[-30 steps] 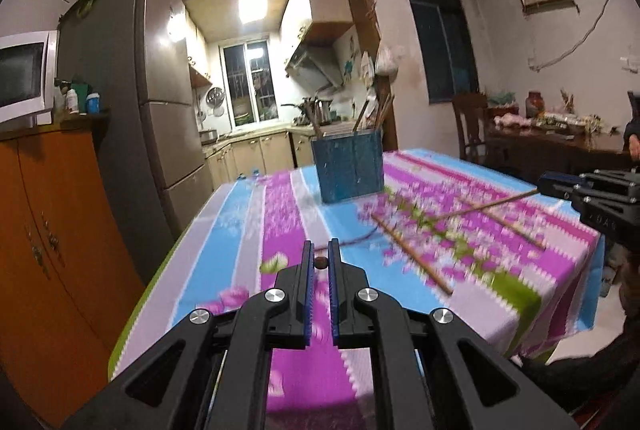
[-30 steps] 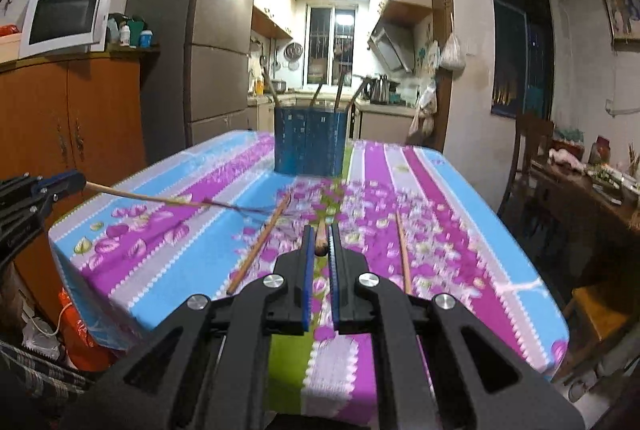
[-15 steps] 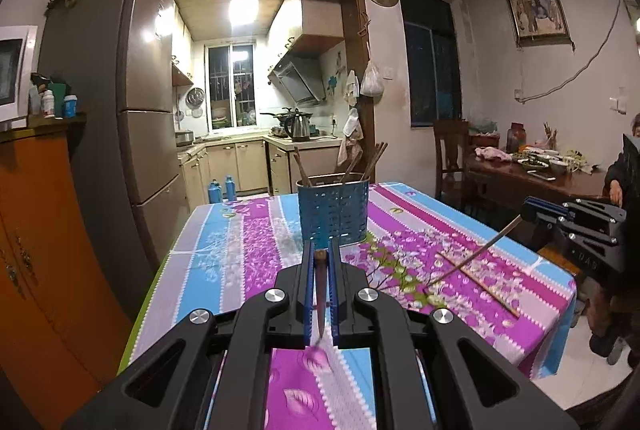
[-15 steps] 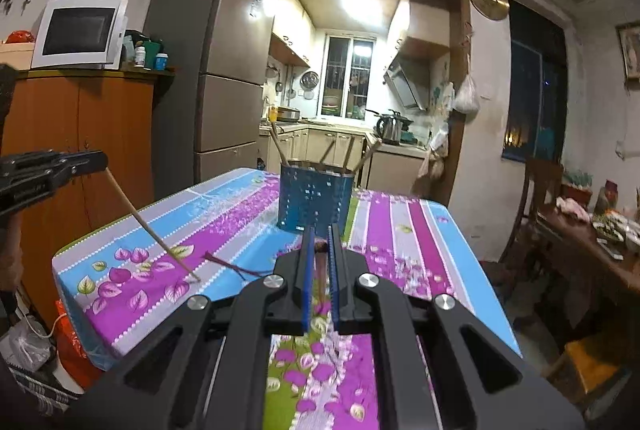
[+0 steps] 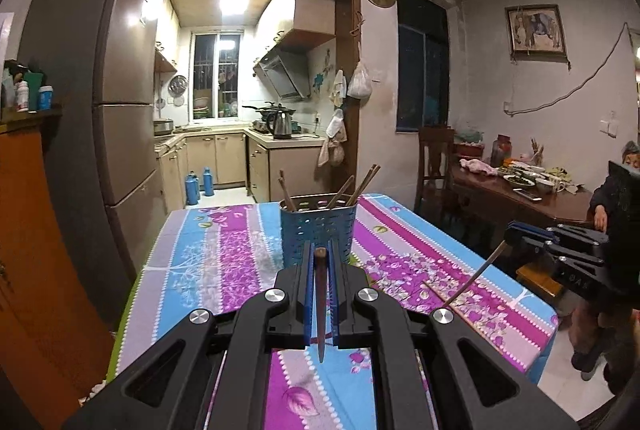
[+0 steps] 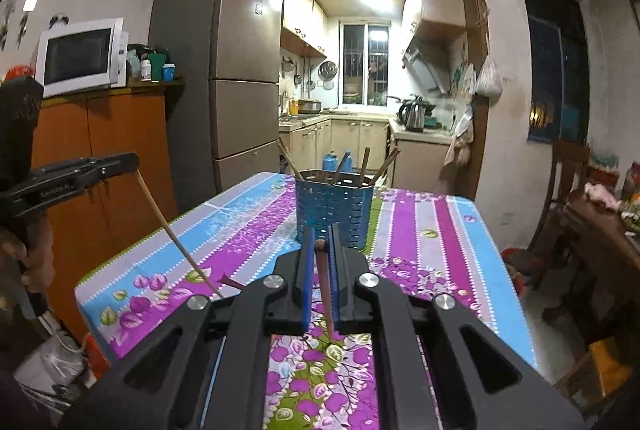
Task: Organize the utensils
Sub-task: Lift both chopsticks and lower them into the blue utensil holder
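Note:
A blue perforated utensil holder [image 5: 318, 230] stands on the floral tablecloth [image 5: 224, 250] with several chopsticks leaning in it. My left gripper [image 5: 319, 246] is shut on a dark wooden chopstick [image 5: 320, 302], which hangs tip-down above the cloth just short of the holder. In the right wrist view the holder [image 6: 334, 205] is straight ahead, and my right gripper [image 6: 320, 232] is shut on a second chopstick [image 6: 326, 294]. Each gripper shows in the other's view: the right gripper [image 5: 520, 234] at the right, the left gripper [image 6: 120, 161] at the left. One loose chopstick [image 5: 452, 300] lies on the cloth.
A tall fridge [image 6: 224, 77] and an orange cabinet [image 6: 100, 157] with a microwave [image 6: 80, 55] stand left of the table. To the right are a wooden chair [image 5: 434, 165], a dark dining table [image 5: 520, 197] with dishes, and a seated person [image 5: 616, 197].
Both grippers have risen and closed in on the holder. Their chopsticks have come up off the cloth and now slant tip-down in the air.

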`<action>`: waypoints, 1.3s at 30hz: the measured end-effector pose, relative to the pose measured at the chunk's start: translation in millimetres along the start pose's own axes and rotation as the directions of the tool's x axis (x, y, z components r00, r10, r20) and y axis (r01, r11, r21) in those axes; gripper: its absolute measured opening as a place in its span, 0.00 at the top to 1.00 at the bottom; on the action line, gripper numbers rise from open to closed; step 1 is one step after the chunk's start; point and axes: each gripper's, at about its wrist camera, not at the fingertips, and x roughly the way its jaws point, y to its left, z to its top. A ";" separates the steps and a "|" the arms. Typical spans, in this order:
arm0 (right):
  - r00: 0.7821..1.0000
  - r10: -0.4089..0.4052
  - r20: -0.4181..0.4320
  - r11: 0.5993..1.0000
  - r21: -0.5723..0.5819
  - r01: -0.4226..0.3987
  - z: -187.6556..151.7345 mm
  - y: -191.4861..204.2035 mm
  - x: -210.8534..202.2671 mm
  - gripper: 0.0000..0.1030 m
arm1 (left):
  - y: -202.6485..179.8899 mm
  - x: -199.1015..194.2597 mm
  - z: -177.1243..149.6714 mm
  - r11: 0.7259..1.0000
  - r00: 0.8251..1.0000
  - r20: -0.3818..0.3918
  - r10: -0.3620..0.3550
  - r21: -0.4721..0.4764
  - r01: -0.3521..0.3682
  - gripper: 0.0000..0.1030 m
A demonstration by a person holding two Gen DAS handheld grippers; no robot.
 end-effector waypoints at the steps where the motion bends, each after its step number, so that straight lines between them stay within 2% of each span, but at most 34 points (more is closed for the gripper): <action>1: 1.000 0.006 -0.004 1.000 0.003 -0.006 1.8 -1.7 1.8 0.95 | -0.6 2.9 3.1 1.000 1.000 0.001 -0.005 0.005 0.005 0.92; 15: 0.998 0.045 -0.037 0.999 0.027 -0.044 25.9 -19.8 22.4 0.95 | 10.1 40.4 30.9 0.998 0.998 -0.037 -0.056 -0.026 0.055 0.92; 22: 0.997 0.064 -0.033 0.998 0.021 -0.063 46.3 -24.4 29.4 0.95 | 10.2 56.5 56.0 0.997 0.997 -0.012 -0.078 -0.011 0.078 0.92; 28: 0.995 0.079 0.063 0.997 -0.005 -0.079 117.4 -35.0 36.8 0.95 | 7.6 79.9 121.3 0.992 0.990 0.065 -0.128 0.003 0.128 0.92; 32: 0.985 0.082 0.152 0.996 0.007 -0.084 178.5 -49.8 44.9 0.95 | 2.1 106.9 168.2 0.995 0.989 0.124 -0.085 0.058 0.079 0.92; 34: 0.981 0.057 0.187 0.998 0.008 -0.059 206.3 -57.6 56.2 0.95 | 2.5 126.7 187.0 0.996 0.989 0.125 -0.075 0.064 0.068 0.92; 36: 0.979 0.043 0.202 0.999 0.020 -0.048 227.4 -66.8 73.9 0.95 | 3.7 144.2 196.8 0.996 0.989 0.130 -0.064 0.071 0.055 0.92; 39: 0.980 0.020 0.200 0.998 0.048 -0.030 242.0 -79.8 106.8 0.95 | 6.0 174.0 202.6 0.996 0.991 0.122 -0.057 0.080 0.047 0.92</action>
